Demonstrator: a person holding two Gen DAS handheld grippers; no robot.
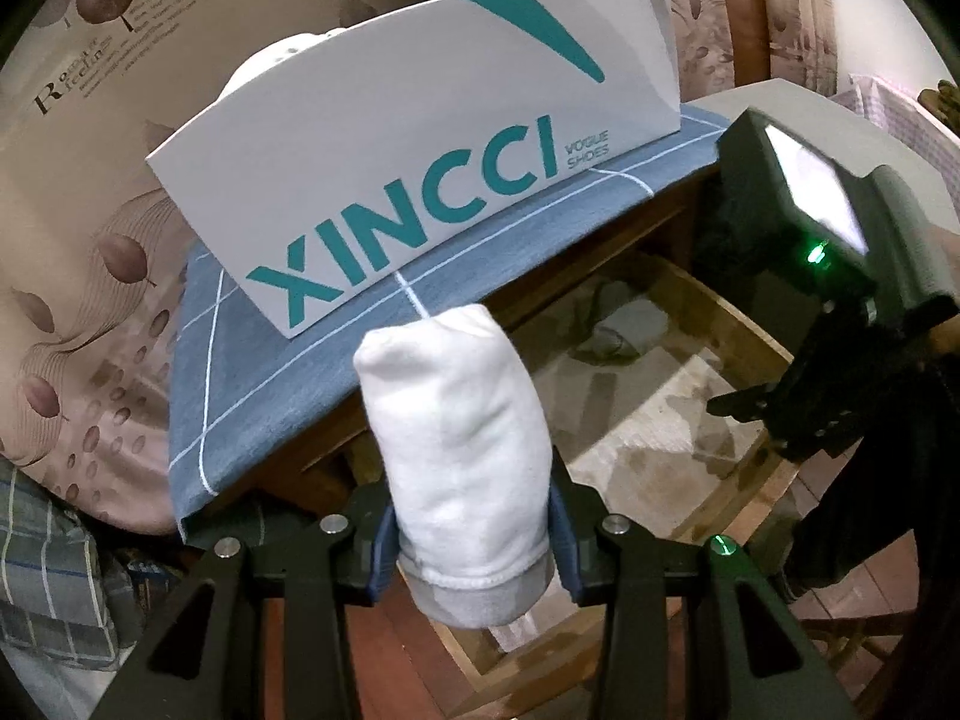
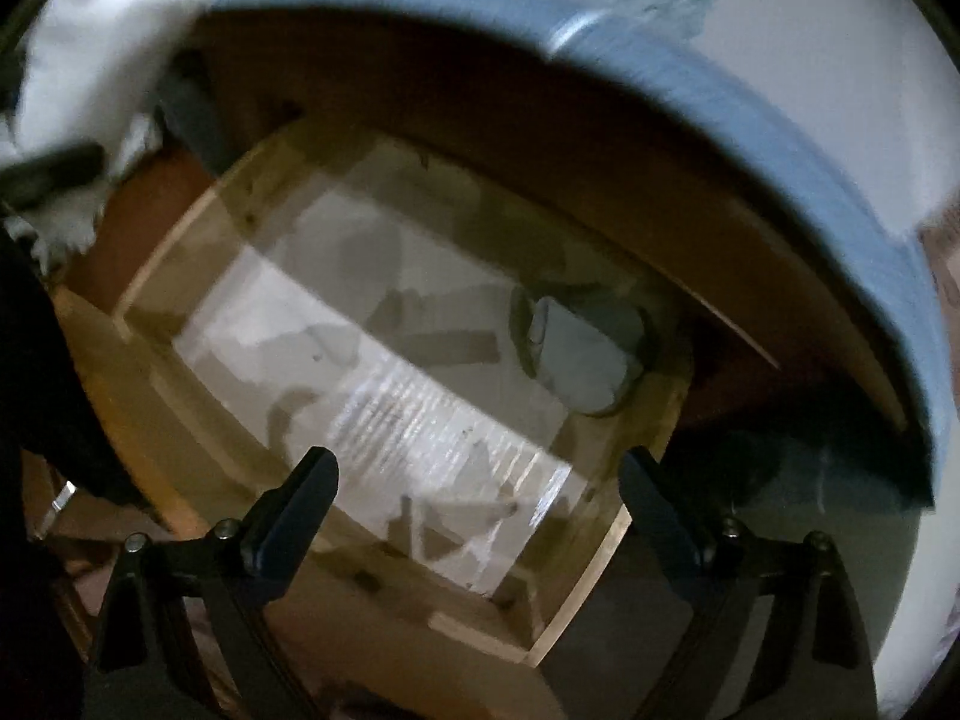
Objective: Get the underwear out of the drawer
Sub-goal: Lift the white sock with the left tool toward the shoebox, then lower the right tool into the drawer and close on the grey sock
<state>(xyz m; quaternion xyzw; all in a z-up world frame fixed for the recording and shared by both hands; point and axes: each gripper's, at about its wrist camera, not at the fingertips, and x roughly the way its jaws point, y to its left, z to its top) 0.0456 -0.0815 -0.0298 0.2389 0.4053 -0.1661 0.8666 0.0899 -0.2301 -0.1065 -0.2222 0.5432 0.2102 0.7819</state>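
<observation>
While my left gripper (image 1: pixel 471 531) has its jaws clamped on a rolled white underwear bundle (image 1: pixel 459 438) held above the drawer's front edge, my right gripper (image 2: pixel 480 501) hangs over the open wooden drawer (image 2: pixel 150 282) with jaws apart and nothing between them. Farther in, a grey folded piece (image 2: pixel 585 354) lies in the drawer's back corner; beyond, a XINCCI shoe box (image 1: pixel 420 138) stands on the blue-clothed surface (image 1: pixel 270 384).

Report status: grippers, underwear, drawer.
Left gripper shut on rolled white underwear. Right gripper open over open wooden drawer. Folded grey garment inside. Nothing blocking.
</observation>
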